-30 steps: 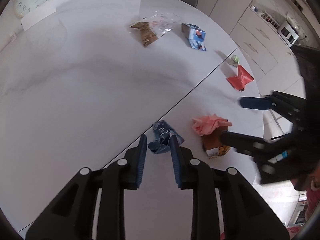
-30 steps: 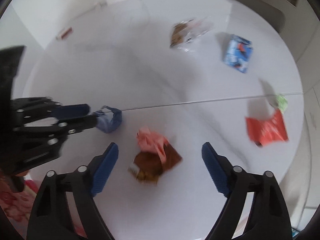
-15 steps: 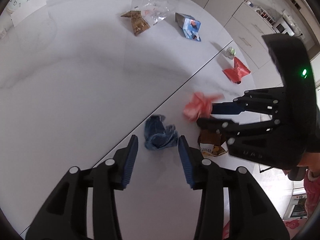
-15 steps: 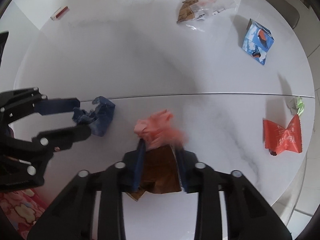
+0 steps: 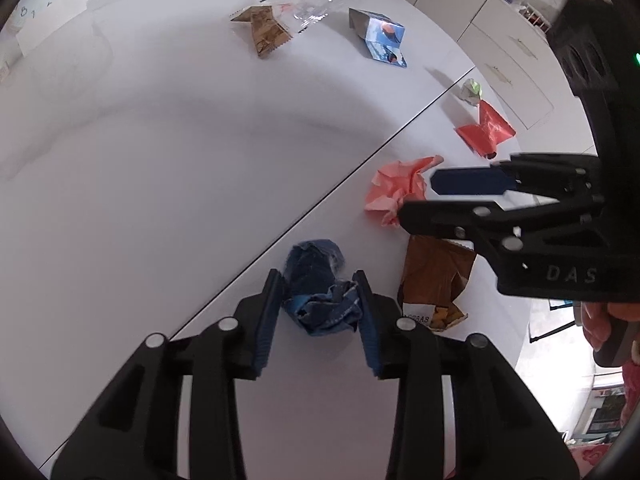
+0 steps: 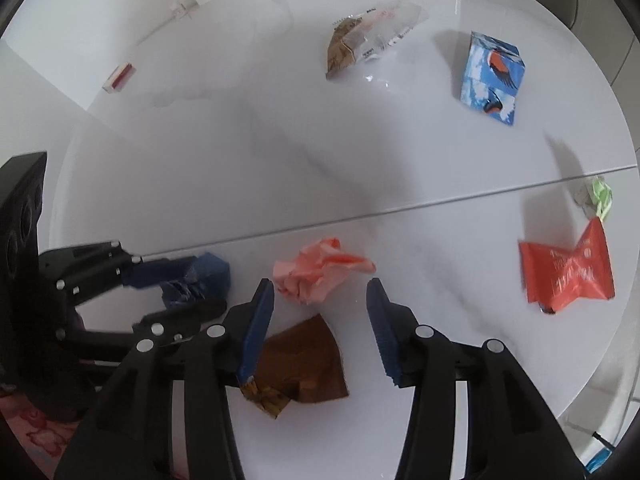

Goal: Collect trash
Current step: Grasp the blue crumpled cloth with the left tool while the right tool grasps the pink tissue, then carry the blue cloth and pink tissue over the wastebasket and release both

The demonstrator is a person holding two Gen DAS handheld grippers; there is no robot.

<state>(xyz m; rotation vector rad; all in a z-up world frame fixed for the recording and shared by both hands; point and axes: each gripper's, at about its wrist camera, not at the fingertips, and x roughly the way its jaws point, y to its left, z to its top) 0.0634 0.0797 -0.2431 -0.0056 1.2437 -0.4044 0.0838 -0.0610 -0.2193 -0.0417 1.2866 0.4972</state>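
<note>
Left wrist view shows the left gripper [image 5: 318, 308] with jaws pinching a blue wad [image 5: 320, 296] on the desk [image 5: 160, 160], while the right gripper [image 6: 320, 320], jaws spread, straddles pink paper [image 6: 316, 270] close by, so the tools could collide or the loose crumple slip.

The near edge of the bench [image 6: 280, 152] is crowded: a crumpled blue wrapper [image 5: 320, 296], pink crumpled paper [image 6: 316, 272] and a brown snack bag [image 6: 304, 368] lie close together, with both hand-held grippers among them. Bare surface stretches wide across the middle, bounded far off by a blue carton [image 6: 492, 76] and a clear wrapper [image 6: 376, 36].
</note>
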